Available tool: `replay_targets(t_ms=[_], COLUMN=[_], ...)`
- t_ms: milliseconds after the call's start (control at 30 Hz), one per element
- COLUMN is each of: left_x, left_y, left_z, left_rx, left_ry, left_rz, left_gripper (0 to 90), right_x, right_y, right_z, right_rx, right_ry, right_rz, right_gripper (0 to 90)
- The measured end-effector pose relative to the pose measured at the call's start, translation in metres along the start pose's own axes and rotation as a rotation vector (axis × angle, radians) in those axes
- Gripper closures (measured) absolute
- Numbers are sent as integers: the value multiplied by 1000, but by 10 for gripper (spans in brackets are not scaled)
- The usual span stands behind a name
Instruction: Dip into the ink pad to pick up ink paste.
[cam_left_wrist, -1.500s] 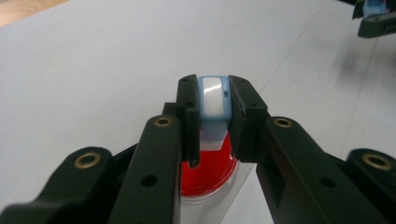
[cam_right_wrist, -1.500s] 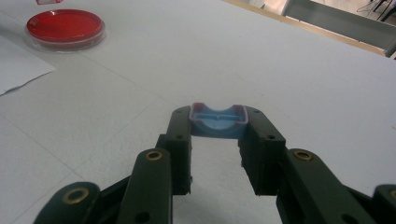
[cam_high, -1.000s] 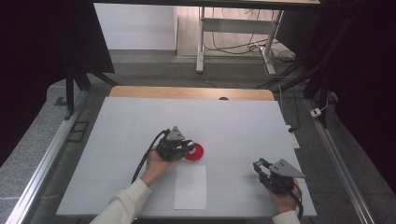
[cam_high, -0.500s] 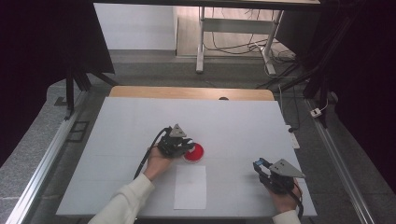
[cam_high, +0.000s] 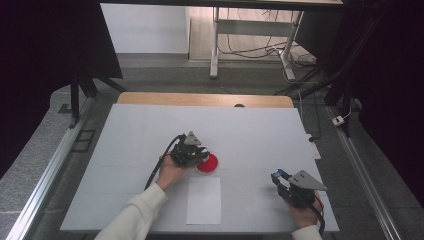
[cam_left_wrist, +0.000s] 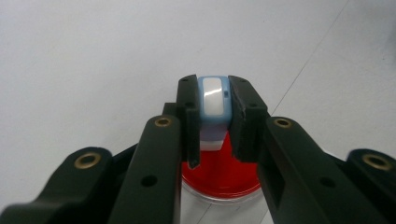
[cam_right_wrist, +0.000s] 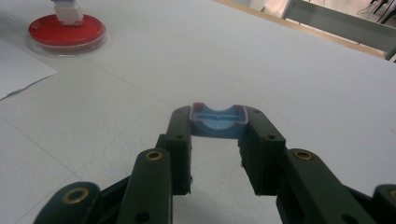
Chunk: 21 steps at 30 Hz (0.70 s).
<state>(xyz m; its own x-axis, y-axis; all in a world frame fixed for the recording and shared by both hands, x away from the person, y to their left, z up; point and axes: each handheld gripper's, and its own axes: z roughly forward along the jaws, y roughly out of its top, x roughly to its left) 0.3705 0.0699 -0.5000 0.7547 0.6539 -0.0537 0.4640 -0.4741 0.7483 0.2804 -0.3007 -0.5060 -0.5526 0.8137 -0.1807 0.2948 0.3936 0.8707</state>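
At the near right corner of the white table (cam_high: 125, 150), the right gripper (cam_high: 280, 178) holds a small blue cap (cam_right_wrist: 218, 120) crosswise between its jaws, which stand partly apart with the piece bridging the tips. It hangs low over the bare top, with nothing under it. In the right gripper view the cap's hollow side faces the camera, its rim tinged red along the top edge.

Just in from the near edge, between the two hands, a white sheet (cam_high: 204, 200) lies flat with its long axis running away from the person.

Beyond the sheet's far end, near mid-table, sits the red dish (cam_high: 208, 163), a shallow round dish with a clear rim. The left gripper (cam_high: 201, 154) is directly over its left side, jaws pinched narrowly on a pale blue-and-white stick (cam_left_wrist: 214, 100) that stands upright between the tips, its lower end reaching down to the red surface; whether it touches cannot be told.

The dish lies ahead and to the left of the right gripper and well apart from it, while the left hand (cam_high: 170, 172) is already upon it. Any move to bring cap and stick together would likely mean closing that gap across the table, over or past the sheet's far end.
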Motion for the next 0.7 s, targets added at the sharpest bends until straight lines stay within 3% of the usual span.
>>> replay_targets(t_ms=[700], left_x=[-1], left_y=[-1], left_z=[5], left_rx=[16], left_ry=[2], left_rz=[3], left_gripper=[759], right_x=[1], right_y=[0], right_z=[0], right_rx=[5], right_ry=[0], right_rz=[-5], right_gripper=[649])
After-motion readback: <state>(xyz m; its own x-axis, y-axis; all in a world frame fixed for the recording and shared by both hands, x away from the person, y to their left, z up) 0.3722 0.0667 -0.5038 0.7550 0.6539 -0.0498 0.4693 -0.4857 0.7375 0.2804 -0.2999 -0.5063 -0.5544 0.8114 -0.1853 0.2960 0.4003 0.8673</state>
